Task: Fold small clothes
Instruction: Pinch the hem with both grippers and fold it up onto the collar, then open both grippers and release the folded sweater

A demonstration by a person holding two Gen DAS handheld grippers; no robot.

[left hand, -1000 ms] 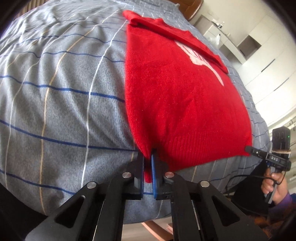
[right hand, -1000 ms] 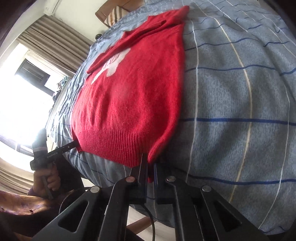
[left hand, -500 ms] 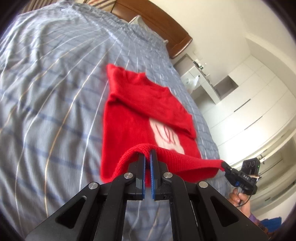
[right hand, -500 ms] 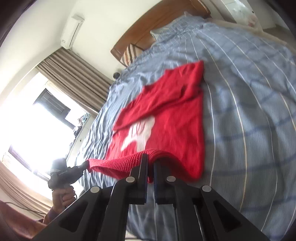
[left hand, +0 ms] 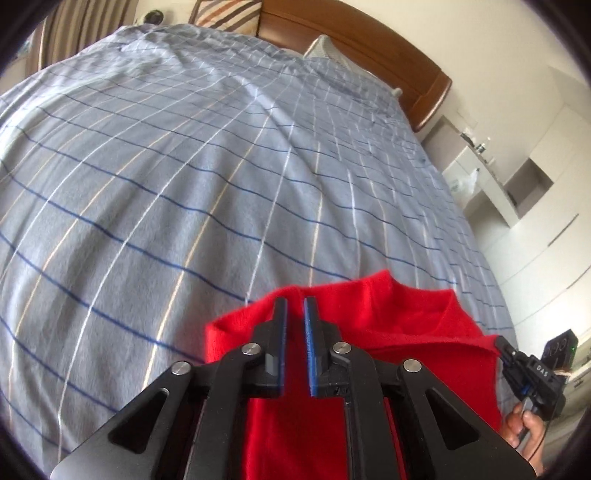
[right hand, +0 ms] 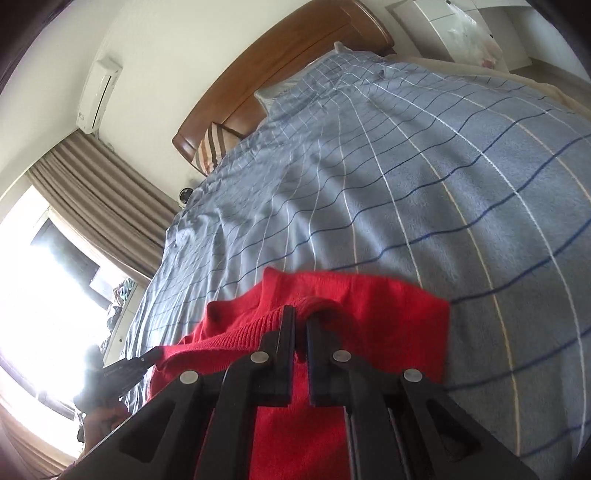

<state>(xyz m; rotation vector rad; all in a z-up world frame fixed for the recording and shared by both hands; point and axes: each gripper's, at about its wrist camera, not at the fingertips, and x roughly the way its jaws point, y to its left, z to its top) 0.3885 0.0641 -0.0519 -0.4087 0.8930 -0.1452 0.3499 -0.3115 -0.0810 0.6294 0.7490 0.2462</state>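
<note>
Ahead of my left gripper [left hand: 294,312] the checked bedspread [left hand: 207,177] runs flat and bare up to the striped pillow [left hand: 225,14] and the wooden headboard [left hand: 373,48], which close the far end. Directly under and behind its fingers lies the red sweater [left hand: 388,321]. To its right the right gripper [left hand: 517,363] sits at the sweater's edge, blocking sideways travel there. Ahead of my right gripper [right hand: 301,319] the bedspread [right hand: 424,192] is equally flat; passage to its right is free. A ridge of red knit [right hand: 236,332] rises just left of its fingers, with the left gripper [right hand: 129,367] beyond. Curtains [right hand: 107,199] bound that side.
</note>
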